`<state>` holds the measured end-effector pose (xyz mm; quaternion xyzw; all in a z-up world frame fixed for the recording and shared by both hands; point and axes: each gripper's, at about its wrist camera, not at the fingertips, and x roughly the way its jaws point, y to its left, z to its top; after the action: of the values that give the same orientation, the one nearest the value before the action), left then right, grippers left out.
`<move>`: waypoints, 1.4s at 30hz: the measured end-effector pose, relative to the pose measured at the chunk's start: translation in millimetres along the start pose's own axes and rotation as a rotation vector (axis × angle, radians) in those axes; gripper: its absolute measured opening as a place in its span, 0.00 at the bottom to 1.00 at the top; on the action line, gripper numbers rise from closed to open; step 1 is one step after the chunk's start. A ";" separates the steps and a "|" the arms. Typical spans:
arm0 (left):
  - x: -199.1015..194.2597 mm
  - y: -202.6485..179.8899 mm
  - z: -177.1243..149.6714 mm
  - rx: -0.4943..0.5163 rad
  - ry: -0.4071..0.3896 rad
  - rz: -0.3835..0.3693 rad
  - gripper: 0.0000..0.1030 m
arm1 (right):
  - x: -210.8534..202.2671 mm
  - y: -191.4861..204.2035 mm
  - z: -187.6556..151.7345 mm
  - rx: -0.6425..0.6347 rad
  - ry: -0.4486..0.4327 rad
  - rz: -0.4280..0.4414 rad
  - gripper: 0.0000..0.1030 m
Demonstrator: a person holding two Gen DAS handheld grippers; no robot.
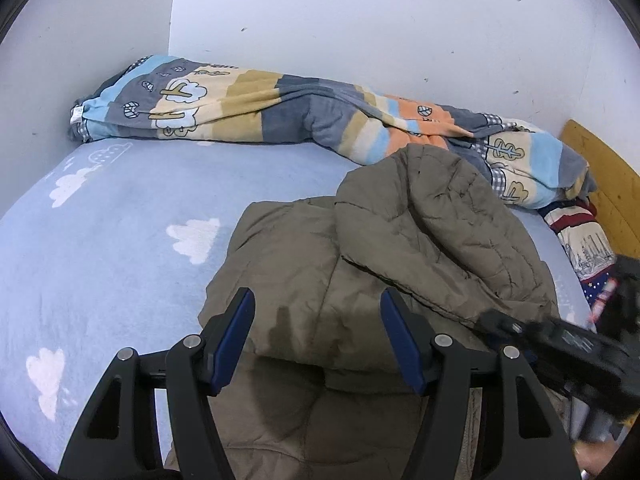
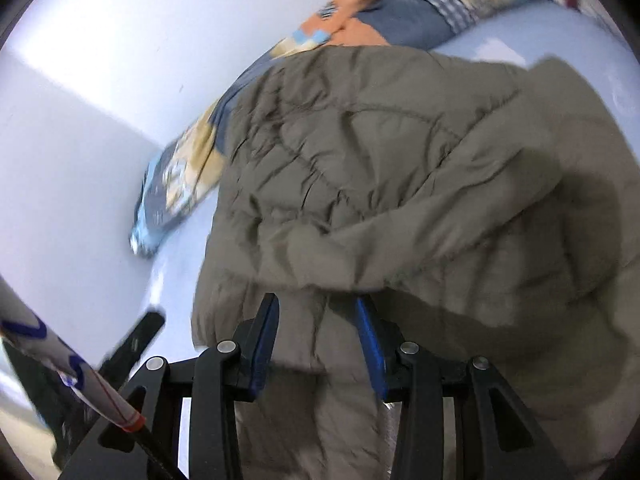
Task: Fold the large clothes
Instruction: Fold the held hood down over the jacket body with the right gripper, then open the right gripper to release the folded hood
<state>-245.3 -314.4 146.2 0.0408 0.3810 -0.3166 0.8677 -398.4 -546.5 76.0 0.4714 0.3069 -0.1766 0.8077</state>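
A big olive-brown quilted jacket (image 1: 360,264) sprawls across the near right part of the bed (image 1: 120,240), on a pale blue sheet dotted with white clouds. One padded section is flopped over the rest of it, up toward the far right. The left gripper (image 1: 316,340) hangs over the jacket's near edge, its blue-padded fingers (image 1: 234,332) standing apart with nothing pinched between them, only fabric lying beneath. Over on the right, the right gripper (image 2: 316,340) shows its fingers (image 2: 370,344) parted too, a fold of jacket lying in the gap; the picture is smeared, and the pads do not look pressed on the cloth. From the left wrist view that right gripper is a dark blur at the jacket's right edge. Along the far wall a striped patterned blanket (image 1: 260,100) lies bunched, with a wooden headboard (image 1: 600,176) at the far right.
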 end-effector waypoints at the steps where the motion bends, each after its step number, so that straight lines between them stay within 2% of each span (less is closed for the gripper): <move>1: 0.0 0.0 0.4 0.001 0.001 -0.003 0.62 | 8.4 -4.7 2.2 0.051 -0.004 0.001 0.43; 3: 0.6 -0.9 0.6 0.003 0.004 -0.007 0.62 | 17.3 -9.8 5.8 0.102 -0.022 0.031 0.43; 4: 0.7 -1.4 0.5 0.005 0.005 -0.008 0.62 | 17.5 -9.9 6.6 0.109 -0.039 0.053 0.39; 5: 0.6 -1.4 0.7 0.005 0.004 -0.008 0.62 | 16.2 -7.5 7.0 0.098 -0.057 0.071 0.24; 7: -0.4 -1.3 0.5 0.001 0.002 -0.012 0.62 | 9.8 0.0 5.4 0.056 -0.082 0.063 0.14; 11: -5.8 -4.1 1.4 0.000 -0.019 -0.031 0.62 | -17.3 15.3 -8.5 0.018 -0.104 0.099 0.10; 15: -5.2 -20.5 -1.2 0.038 -0.023 -0.068 0.63 | -47.7 17.7 -36.1 0.038 -0.057 0.182 0.10; 17: 0.6 -31.9 -5.0 0.074 -0.017 -0.075 0.63 | -48.4 13.3 -48.1 0.049 -0.030 0.169 0.10; 21: 27.6 -52.5 -20.6 0.162 0.041 -0.041 0.63 | -12.9 -27.5 -53.2 0.079 0.024 0.047 0.10; 22: 36.8 -54.1 -24.8 0.176 0.066 -0.028 0.63 | 0.2 -42.0 -53.6 0.104 0.063 0.064 0.12; 24: 53.9 -54.9 -31.0 0.204 0.124 0.010 0.63 | 1.9 -50.3 -52.7 0.127 0.062 0.086 0.17; 26: 56.5 -52.6 -30.1 0.206 0.117 0.013 0.66 | -2.8 -41.6 -48.4 0.082 0.063 0.067 0.24; 29: 55.1 -49.8 -28.5 0.196 0.110 0.008 0.67 | -14.9 -27.3 -41.3 0.023 0.068 0.038 0.30; 33: 56.1 -47.4 -29.5 0.192 0.114 0.007 0.68 | -37.5 -17.4 -38.8 0.029 0.090 0.013 0.31; 35: 55.7 -47.2 -29.3 0.192 0.113 0.005 0.68 | -59.5 -12.1 -33.2 -0.026 0.040 -0.012 0.31; 38: 55.0 -47.9 -30.7 0.191 0.109 0.011 0.68 | -90.7 -6.6 -13.1 -0.173 -0.125 -0.107 0.31; 40: 54.3 -48.8 -31.4 0.196 0.106 0.016 0.68 | -90.2 -10.5 5.9 -0.255 -0.210 -0.151 0.31; 42: 53.5 -49.6 -31.5 0.207 0.101 0.020 0.68 | -80.5 -17.2 12.5 -0.302 -0.244 -0.183 0.31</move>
<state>-266.9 -371.8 95.6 0.1497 0.3892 -0.3432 0.8416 -464.4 -566.2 122.7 0.2902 0.2716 -0.2568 0.8810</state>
